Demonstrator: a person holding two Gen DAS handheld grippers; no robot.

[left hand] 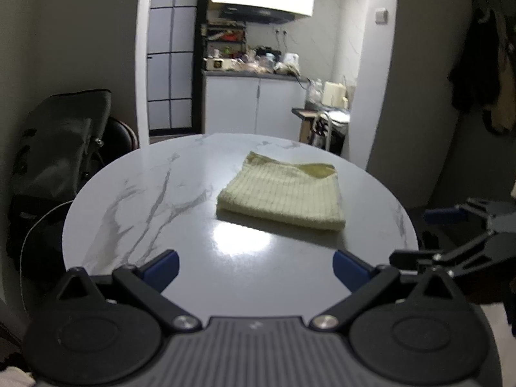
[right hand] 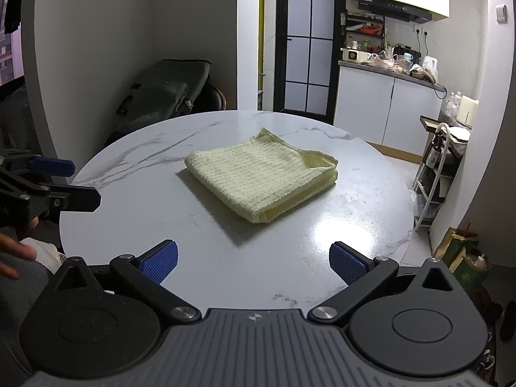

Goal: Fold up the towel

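A pale yellow waffle-weave towel (left hand: 280, 193) (right hand: 261, 177) lies folded into a thick square on the round white marble table (left hand: 145, 193) (right hand: 338, 242), right of its middle in the left wrist view. My left gripper (left hand: 254, 271) (right hand: 80, 182) hovers open over the table's near edge, well short of the towel, with nothing between its blue pads. My right gripper (right hand: 253, 264) (left hand: 416, 237) is also open and empty. It is held above the near rim, a short way back from the towel's closest corner.
A dark bag (left hand: 64, 148) (right hand: 167, 93) rests on a chair behind the table's far left. A white rack (right hand: 435, 174) and a green paper bag (right hand: 464, 258) stand on the floor to the right. A kitchen counter (left hand: 251, 74) lies beyond. A person's hand (right hand: 16, 254) shows at lower left.
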